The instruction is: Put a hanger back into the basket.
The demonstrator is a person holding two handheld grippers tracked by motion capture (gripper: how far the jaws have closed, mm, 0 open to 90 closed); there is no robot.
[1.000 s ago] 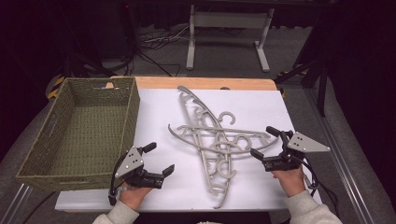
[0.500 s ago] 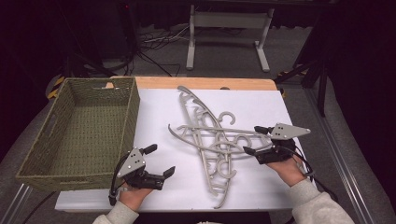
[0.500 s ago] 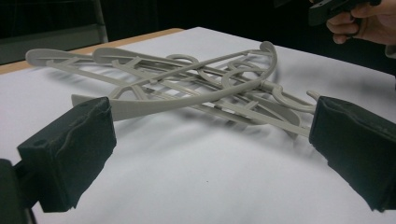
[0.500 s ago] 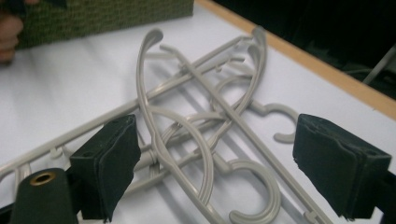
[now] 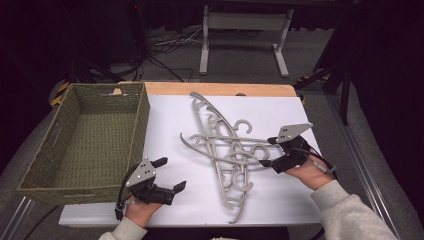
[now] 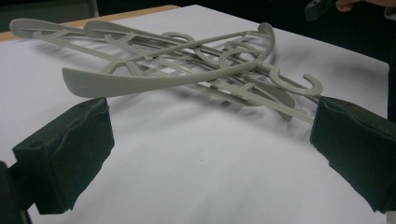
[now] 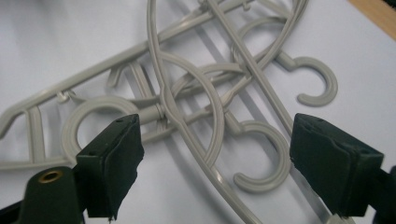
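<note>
Several grey plastic hangers (image 5: 225,145) lie tangled in a pile on the white table top (image 5: 285,200). My right gripper (image 5: 268,152) hovers at the pile's right end, pointing left. In the right gripper view its jaws (image 7: 224,172) stand wide apart over hooks and bars of the hangers (image 7: 187,93); they have just been closing a little, and the pads touch nothing. My left gripper (image 5: 171,173) rests near the front edge, open and empty, pointing at the hangers (image 6: 187,74) a short way off across bare table (image 6: 201,177).
A green woven basket (image 5: 50,150) stands at the left, beside the left hand. A wooden strip (image 5: 225,89) edges the table's far side, with a metal stand (image 5: 245,25) and cables on the floor beyond. The right gripper (image 6: 322,7) shows far off in the left gripper view.
My right gripper has moved left and slightly up, from beside the pile to over its right end. Its jaws have narrowed a little. The left gripper has stayed put.
</note>
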